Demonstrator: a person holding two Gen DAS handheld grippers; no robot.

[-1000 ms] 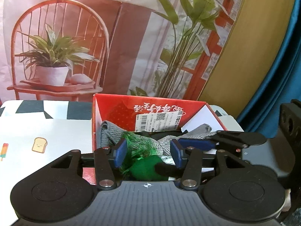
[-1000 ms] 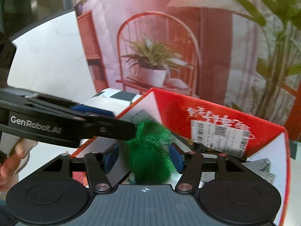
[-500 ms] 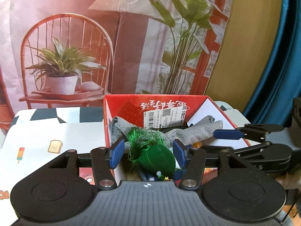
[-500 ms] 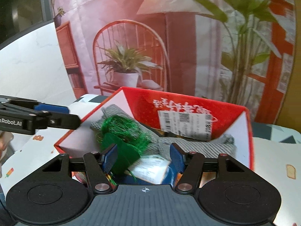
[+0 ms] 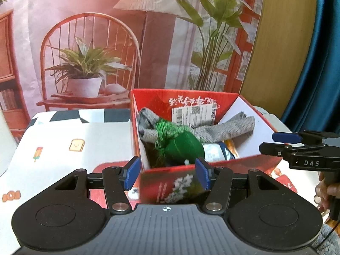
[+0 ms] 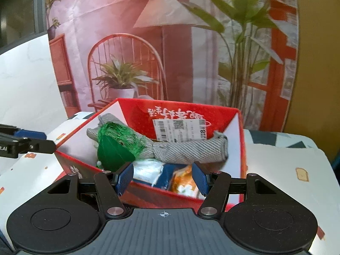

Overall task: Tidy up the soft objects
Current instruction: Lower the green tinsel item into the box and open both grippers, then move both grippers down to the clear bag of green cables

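Observation:
A green tasselled soft toy (image 5: 180, 145) (image 6: 114, 149) lies inside the red cardboard box (image 5: 153, 102) (image 6: 136, 114), on top of a grey knitted cloth (image 5: 225, 128) (image 6: 187, 150). My left gripper (image 5: 167, 175) hovers open just in front of the box's near wall, with nothing between its blue pads. My right gripper (image 6: 162, 178) is open too, low at the box's near edge and holding nothing. Each gripper shows in the other's view: the right gripper's fingers (image 5: 284, 142) at the box's right side, the left gripper's fingers (image 6: 31, 142) at its left.
Under the cloth are a white and blue packet (image 6: 148, 170) and an orange packet (image 6: 182, 182). The box stands on a white tablecloth (image 5: 63, 140) with small printed pictures. A printed backdrop hangs behind, a blue curtain (image 5: 323, 63) to the right. A hand (image 5: 327, 189) holds the right gripper.
Both grippers have drawn back from the box. The green toy, earlier between the fingers, now lies in the box, clear of both.

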